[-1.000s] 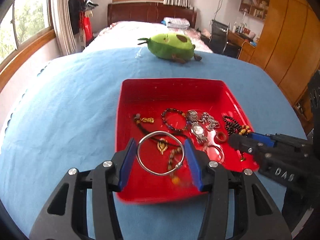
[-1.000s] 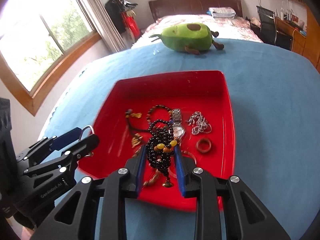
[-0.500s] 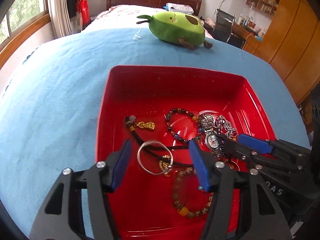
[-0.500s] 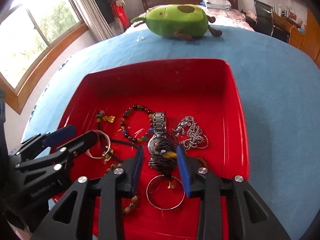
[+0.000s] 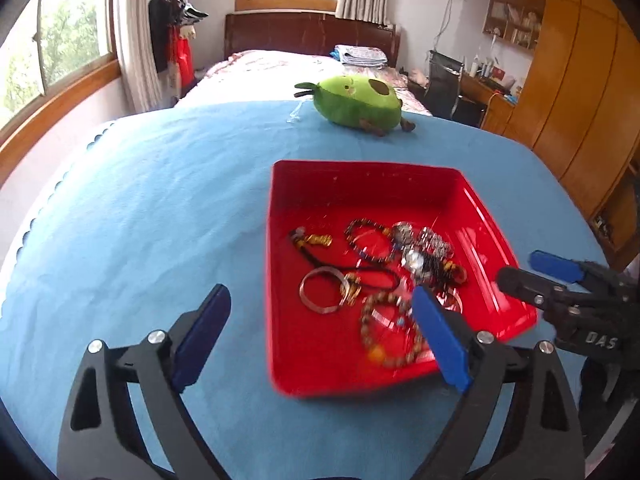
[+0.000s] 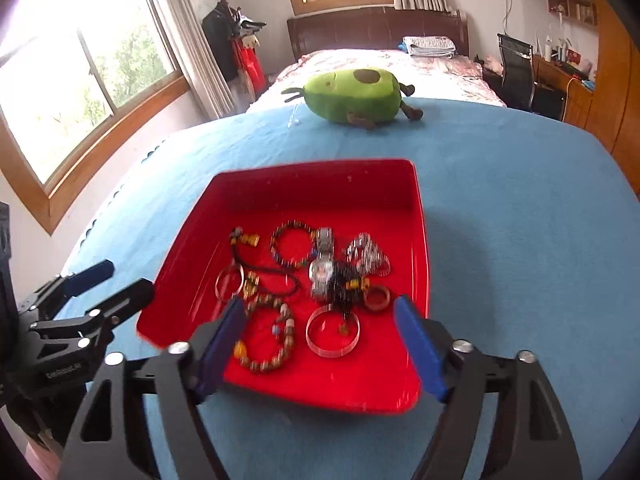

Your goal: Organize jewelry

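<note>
Both claws are seen spread wide and empty: the left claw [image 5: 320, 340] is held just short of the near-left corner of the shallow red plastic tray [image 5: 280, 200], w/ its right blue pad over the tray's near edge and its left pad out over the blue cloth-covered desk [image 5: 140, 200]; the right claw [image 6: 320, 344] is held over the tray's near rim, both pads straddling the near part of the pile. All jewelry is lying inside the tray, none in either grip. Ahead and slightly right of the left claw a plain silver metal bangle [image 5: 322, 294] is lying flat, touching a small gold pendant on a black cord [image 5: 352, 286]; a brown-and-amber beaded bracelet [image 5: 390, 330] is just beside that claw's right pad. Directly ahead of the right claw, betw. its pads, a clear round bangle [image 6: 333, 334] is found, w/ a small brown wooden ring [image 6: 377, 298] ahead-right and a silver wristwatch [image 6: 323, 264] further ahead, its band running away from the claw and partly covered by a tangle of black beads [image 6: 344, 284]. The clear bangle is judged nearer to the right claw, the silver bangle to the left. A green avocado plush toy [image 5: 356, 102] is seen well beyond the tray. Edges are blurred in both views, so fine contacts in the pile can't be told.
</note>
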A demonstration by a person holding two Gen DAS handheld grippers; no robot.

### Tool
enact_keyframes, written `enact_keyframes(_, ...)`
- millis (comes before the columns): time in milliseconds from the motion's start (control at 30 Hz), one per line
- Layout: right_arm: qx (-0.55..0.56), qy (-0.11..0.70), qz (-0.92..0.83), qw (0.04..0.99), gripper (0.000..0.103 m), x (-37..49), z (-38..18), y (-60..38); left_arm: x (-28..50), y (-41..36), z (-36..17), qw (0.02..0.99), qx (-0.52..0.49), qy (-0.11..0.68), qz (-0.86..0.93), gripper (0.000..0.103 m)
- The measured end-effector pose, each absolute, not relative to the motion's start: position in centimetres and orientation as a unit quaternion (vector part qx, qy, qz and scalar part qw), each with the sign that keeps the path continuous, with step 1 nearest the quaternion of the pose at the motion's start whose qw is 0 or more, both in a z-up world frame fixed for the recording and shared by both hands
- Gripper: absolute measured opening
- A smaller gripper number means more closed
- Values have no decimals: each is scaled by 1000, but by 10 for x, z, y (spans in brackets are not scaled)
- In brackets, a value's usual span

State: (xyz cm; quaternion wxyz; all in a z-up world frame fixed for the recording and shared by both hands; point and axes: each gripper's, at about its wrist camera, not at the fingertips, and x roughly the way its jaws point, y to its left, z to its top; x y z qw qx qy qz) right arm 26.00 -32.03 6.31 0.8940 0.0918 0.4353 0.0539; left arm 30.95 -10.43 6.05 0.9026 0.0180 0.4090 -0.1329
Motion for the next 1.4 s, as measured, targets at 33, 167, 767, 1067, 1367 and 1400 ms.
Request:
enact_keyframes(33,93,436,56,893,87,255,63,-320,304,-102,60,902,18,411,-131,93)
enact_keyframes(167,90,445,53,889,95,239,62,-318,281,-94,56,903,18,414,-115,95)
enact_keyframes(767,113,472,43,873,99,211,53,-328,247,-87,53,905,39,413,-94,96)
enact_keyframes(1067,123,500,45,856,99,213,41,-327,260,-89,40,880,45,462,-100,96)
enact_keyframes(1367,140,518,50,843,99,223,32,-331,281,-96,24,856,46,504,-101,96)
enact_keyframes(1400,142,519,52,842,99,223,32,-331,281,-96,24,856,44,505,-102,96)
